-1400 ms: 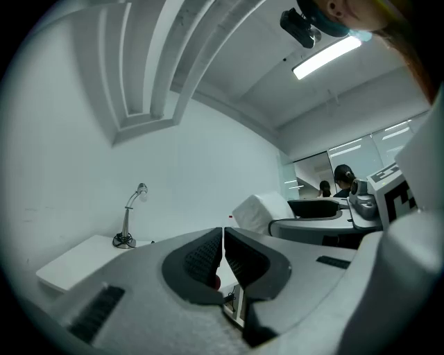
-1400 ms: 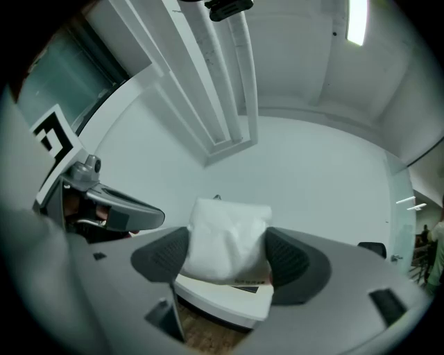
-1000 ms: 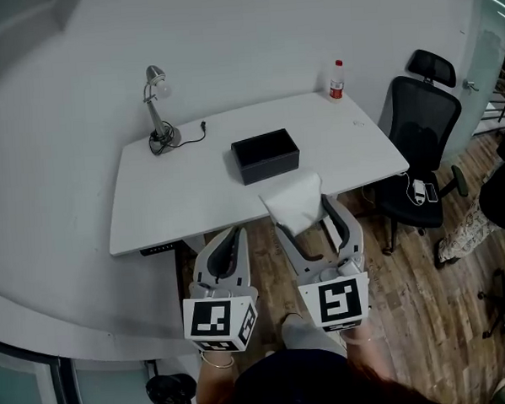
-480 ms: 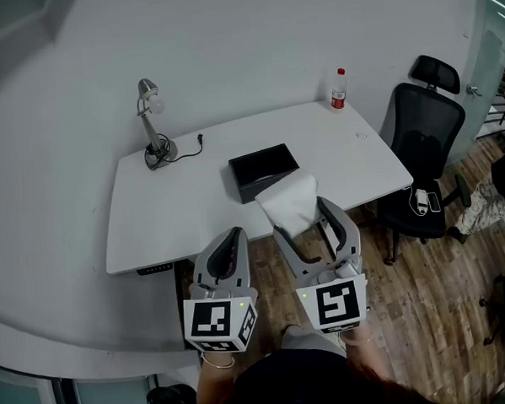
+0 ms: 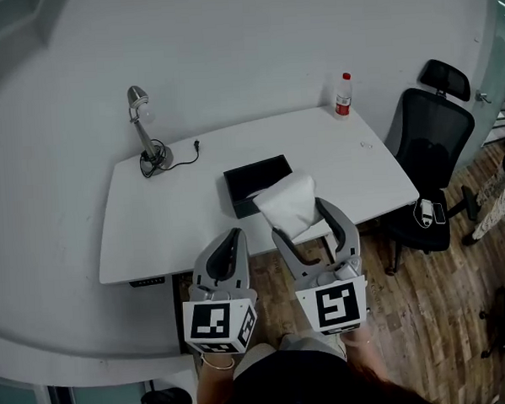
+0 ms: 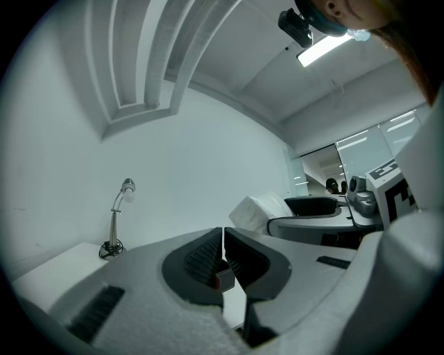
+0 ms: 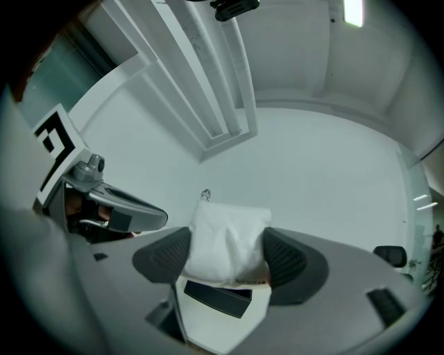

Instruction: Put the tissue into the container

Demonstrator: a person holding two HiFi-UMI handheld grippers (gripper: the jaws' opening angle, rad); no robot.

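Above the worktop (image 5: 178,226) edge, right tongs (image 5: 297,222) pinch the tissue (image 5: 288,200) near the black container (image 5: 249,175), not yet inside; left tongs (image 5: 231,239) pressed together, empty.

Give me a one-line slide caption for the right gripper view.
Right gripper shut on a soft white tissue pack, black rectangular container visible just beyond it on the white table.

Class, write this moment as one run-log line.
right tool: shut on tissue | left tool: shut, empty | container: on table, tissue not yet inside
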